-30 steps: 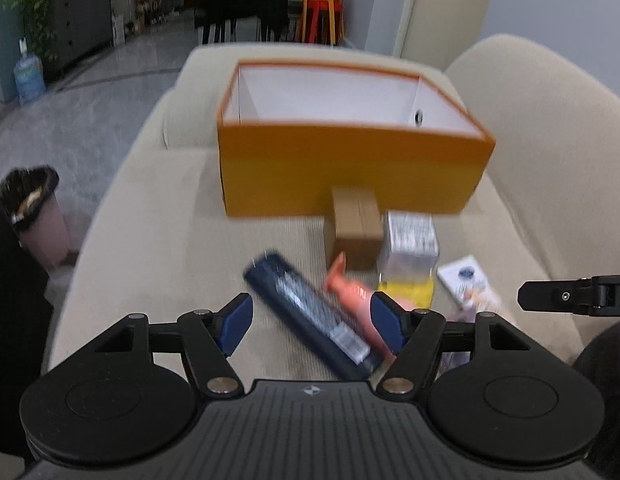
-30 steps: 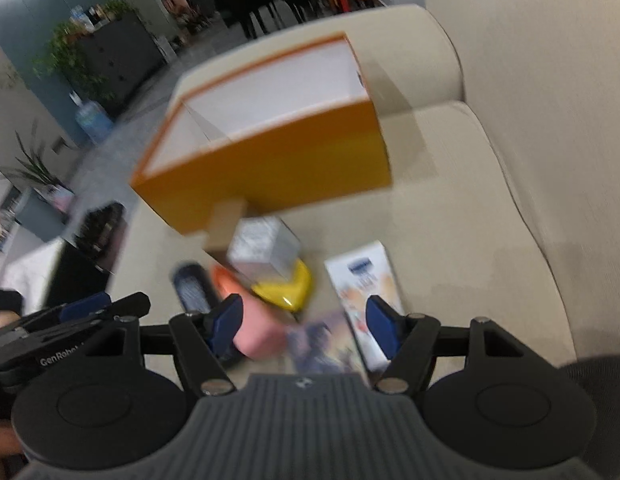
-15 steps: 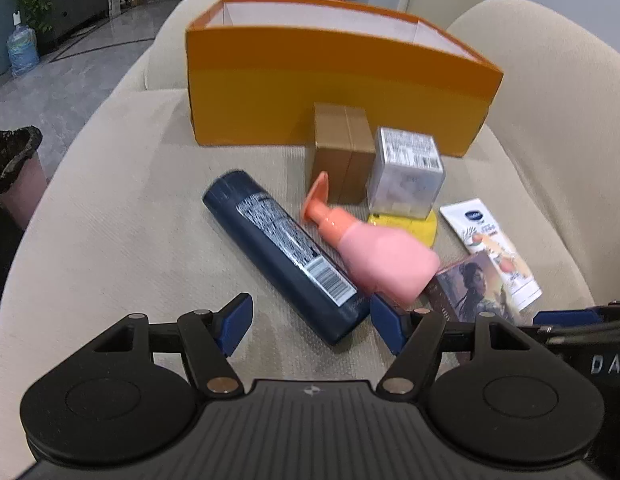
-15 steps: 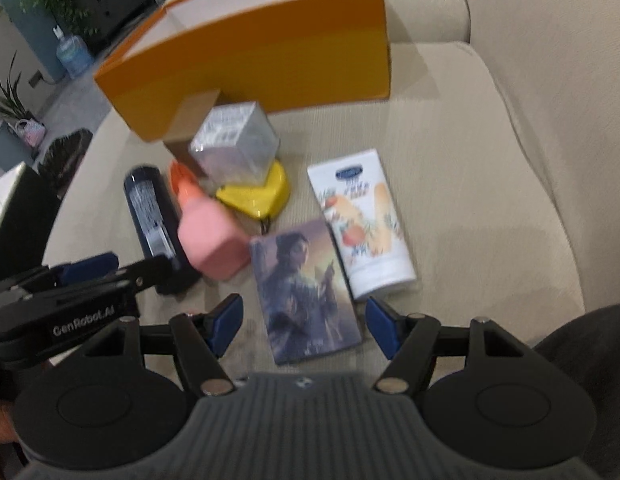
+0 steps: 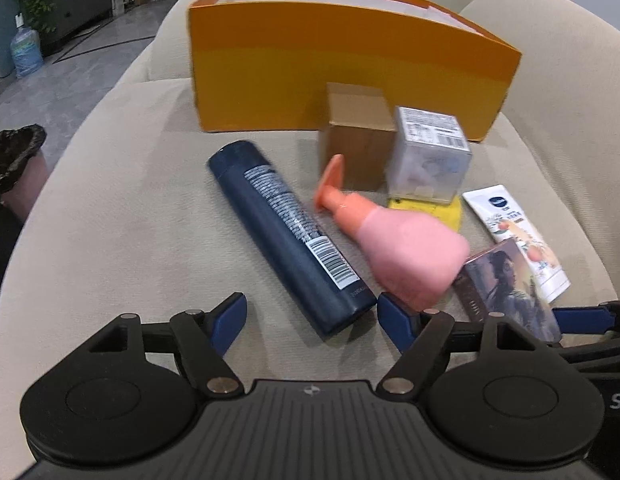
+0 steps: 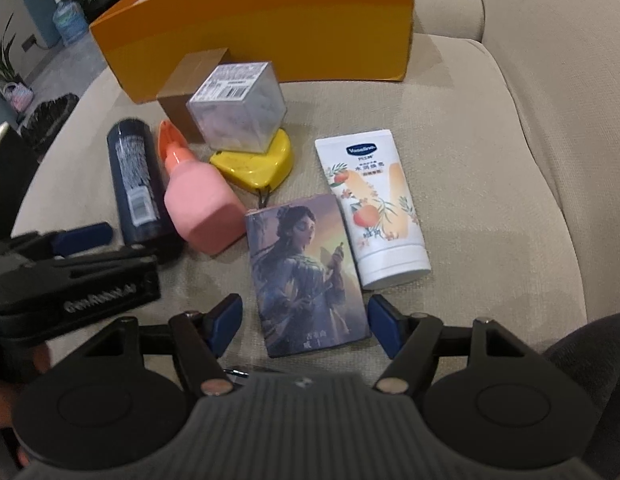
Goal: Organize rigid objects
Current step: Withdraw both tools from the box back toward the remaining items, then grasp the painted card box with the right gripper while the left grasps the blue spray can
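An orange box (image 5: 342, 76) stands open at the back of a beige sofa seat (image 5: 130, 220). In front of it lie a dark blue bottle (image 5: 286, 236), a pink pump bottle (image 5: 402, 244), a brown carton (image 5: 358, 140), a clear cube box (image 5: 430, 156) on a yellow case (image 6: 254, 160), a white cream tube (image 6: 374, 204) and a picture card box (image 6: 306, 268). My left gripper (image 5: 312, 320) is open, its fingers on either side of the dark bottle's near end. My right gripper (image 6: 306, 328) is open around the picture card box's near end.
The sofa's backrest (image 6: 558, 60) rises on the right and an armrest cushion (image 5: 166, 40) sits behind the orange box. A bin with a black bag (image 5: 14, 160) stands on the floor to the left. A water jug (image 5: 26, 52) is far off.
Both grippers have dropped lower and come closer to the items. The dark bottle now lies between the left fingers and the picture card box between the right fingers.
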Available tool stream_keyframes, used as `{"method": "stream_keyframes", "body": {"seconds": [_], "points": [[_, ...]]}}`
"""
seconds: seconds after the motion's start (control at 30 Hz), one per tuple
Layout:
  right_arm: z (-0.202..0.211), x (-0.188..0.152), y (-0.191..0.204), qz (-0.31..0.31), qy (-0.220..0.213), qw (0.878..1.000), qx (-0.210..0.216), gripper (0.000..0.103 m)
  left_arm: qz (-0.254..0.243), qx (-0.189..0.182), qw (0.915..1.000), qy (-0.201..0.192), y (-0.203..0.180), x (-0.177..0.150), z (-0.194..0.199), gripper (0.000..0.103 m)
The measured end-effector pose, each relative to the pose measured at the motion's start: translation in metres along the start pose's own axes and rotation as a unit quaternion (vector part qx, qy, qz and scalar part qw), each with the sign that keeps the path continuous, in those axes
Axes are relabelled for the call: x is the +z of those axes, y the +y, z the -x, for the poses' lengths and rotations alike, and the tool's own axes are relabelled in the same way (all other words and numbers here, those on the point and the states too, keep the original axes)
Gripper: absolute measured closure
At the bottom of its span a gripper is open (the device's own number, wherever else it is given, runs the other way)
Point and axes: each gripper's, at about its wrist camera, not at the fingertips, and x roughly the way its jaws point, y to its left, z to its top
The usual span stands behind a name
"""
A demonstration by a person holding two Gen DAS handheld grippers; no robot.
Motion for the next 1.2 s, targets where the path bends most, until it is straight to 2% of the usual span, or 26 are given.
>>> {"method": "stream_keyframes", "body": {"seconds": [0.33, 0.47, 0.5, 0.63, 0.77, 1.07, 1.17, 1.2], "points": [[-0.017, 0.001, 0.014, 0.039, 0.000, 0.999, -0.031, 0.032, 0.028, 0.040, 0.9988, 0.006, 0.041, -0.007, 0.011, 0.015], [-0.017, -0.001, 0.018, 0.044, -0.003, 0.999, -0.022, 0.032, 0.016, 0.046, 0.9988, -0.003, 0.038, -0.003, 0.009, 0.016], [-0.018, -0.001, 0.019, 0.045, -0.004, 0.999, -0.023, 0.032, 0.010, 0.048, 0.9987, -0.009, 0.035, -0.002, 0.008, 0.020], [-0.023, 0.000, 0.019, 0.041, -0.014, 0.999, -0.027, 0.033, -0.013, 0.066, 0.9975, -0.020, 0.029, 0.005, -0.005, 0.020], [-0.023, 0.004, 0.018, 0.039, -0.027, 0.998, -0.033, 0.038, -0.011, 0.069, 0.9971, -0.032, 0.028, 0.014, -0.011, 0.020], [-0.024, 0.003, 0.023, 0.054, -0.032, 0.997, -0.041, 0.040, -0.025, 0.079, 0.9949, -0.058, 0.024, 0.027, -0.031, 0.018], [-0.025, 0.003, 0.024, 0.055, -0.033, 0.997, -0.042, 0.040, -0.032, 0.070, 0.9950, -0.064, 0.023, 0.025, -0.031, 0.028], [-0.025, 0.003, 0.024, 0.056, -0.032, 0.997, -0.043, 0.040, -0.033, 0.066, 0.9952, -0.064, 0.023, 0.025, -0.030, 0.036]]}}
